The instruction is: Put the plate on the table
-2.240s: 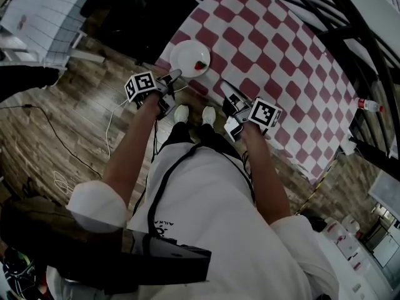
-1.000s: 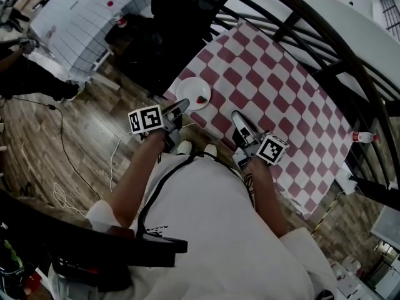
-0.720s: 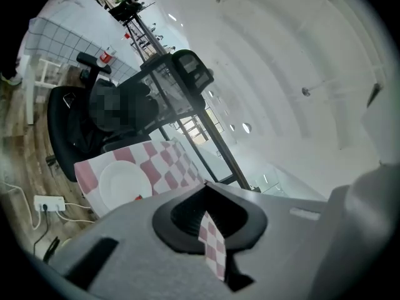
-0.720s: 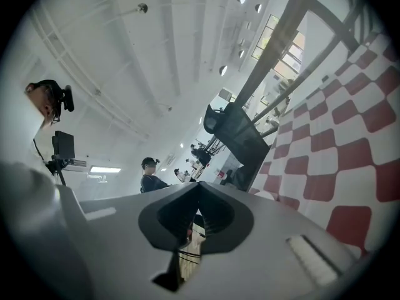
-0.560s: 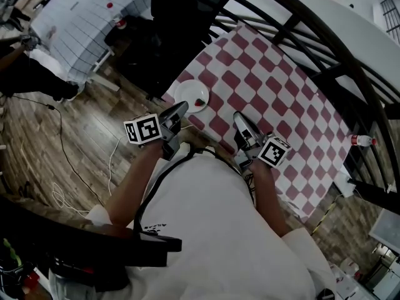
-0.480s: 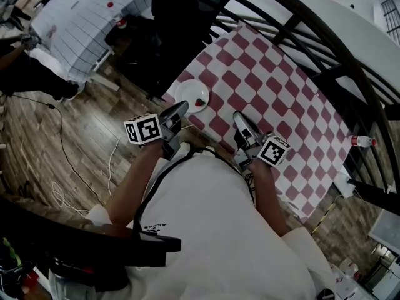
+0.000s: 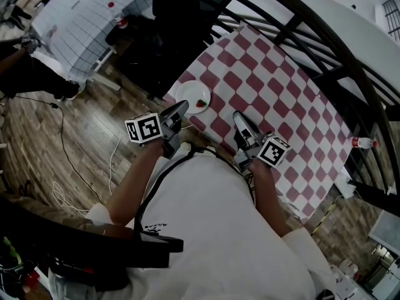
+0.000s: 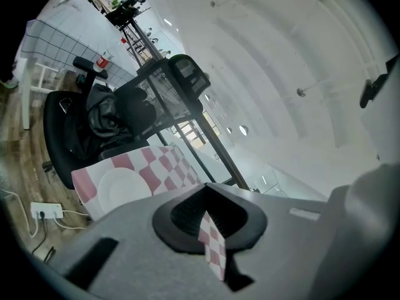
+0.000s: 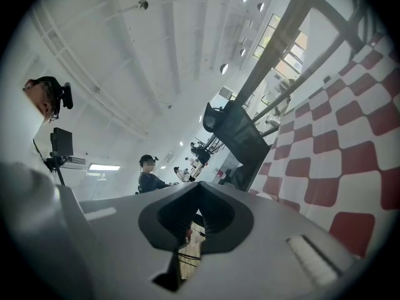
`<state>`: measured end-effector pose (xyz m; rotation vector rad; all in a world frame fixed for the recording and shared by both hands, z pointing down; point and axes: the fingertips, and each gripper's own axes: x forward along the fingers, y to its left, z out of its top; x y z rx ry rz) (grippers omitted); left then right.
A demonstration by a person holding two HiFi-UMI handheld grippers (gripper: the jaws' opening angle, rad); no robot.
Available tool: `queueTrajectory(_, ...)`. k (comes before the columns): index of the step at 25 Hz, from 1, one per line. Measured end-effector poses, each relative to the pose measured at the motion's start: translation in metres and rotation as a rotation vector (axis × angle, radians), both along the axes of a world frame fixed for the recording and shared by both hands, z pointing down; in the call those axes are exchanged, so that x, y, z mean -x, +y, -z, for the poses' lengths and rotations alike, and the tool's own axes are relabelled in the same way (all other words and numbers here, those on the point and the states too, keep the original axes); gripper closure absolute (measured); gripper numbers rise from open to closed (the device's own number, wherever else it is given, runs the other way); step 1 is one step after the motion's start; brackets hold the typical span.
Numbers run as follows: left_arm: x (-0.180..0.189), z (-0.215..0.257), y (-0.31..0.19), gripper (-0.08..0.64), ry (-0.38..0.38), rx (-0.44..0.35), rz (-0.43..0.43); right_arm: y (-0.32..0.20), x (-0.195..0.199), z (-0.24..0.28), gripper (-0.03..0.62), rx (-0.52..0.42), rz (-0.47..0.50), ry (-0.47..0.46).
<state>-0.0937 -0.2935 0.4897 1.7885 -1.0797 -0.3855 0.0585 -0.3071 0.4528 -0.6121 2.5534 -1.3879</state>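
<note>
A white plate [image 7: 192,97] with a small red item [image 7: 200,104] on it rests on the red-and-white checkered table [image 7: 275,86], near its near left corner. My left gripper [image 7: 181,107] is shut and empty, its tips just short of the plate's near rim. In the left gripper view the plate [image 8: 119,189] lies ahead and to the left of the shut left gripper [image 8: 206,189]. My right gripper [image 7: 238,117] hovers over the table's near edge, right of the plate, shut on nothing. The right gripper [image 9: 199,186] points along the checkered cloth [image 9: 337,142].
A black office chair [image 7: 187,5] stands behind the table's far left side. Black metal rails [image 7: 350,61] arc along the right. A bottle [image 7: 362,142] sits at the far right edge. A power strip [image 8: 47,211] and cables lie on the wooden floor [image 7: 81,136].
The left gripper has rolled slightly, turning its marker cube. Both grippers stay near the table's near edge, and the plate has not moved on the cloth.
</note>
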Motion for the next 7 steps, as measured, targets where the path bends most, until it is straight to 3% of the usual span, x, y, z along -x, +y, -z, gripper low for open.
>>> queueTrajectory(7,-0.0015,-0.0059,-0.0083,0.554,-0.016,0.013,-0.04,-0.0067,0.0,-0.006,0.584,0.006,-0.007,0.013)
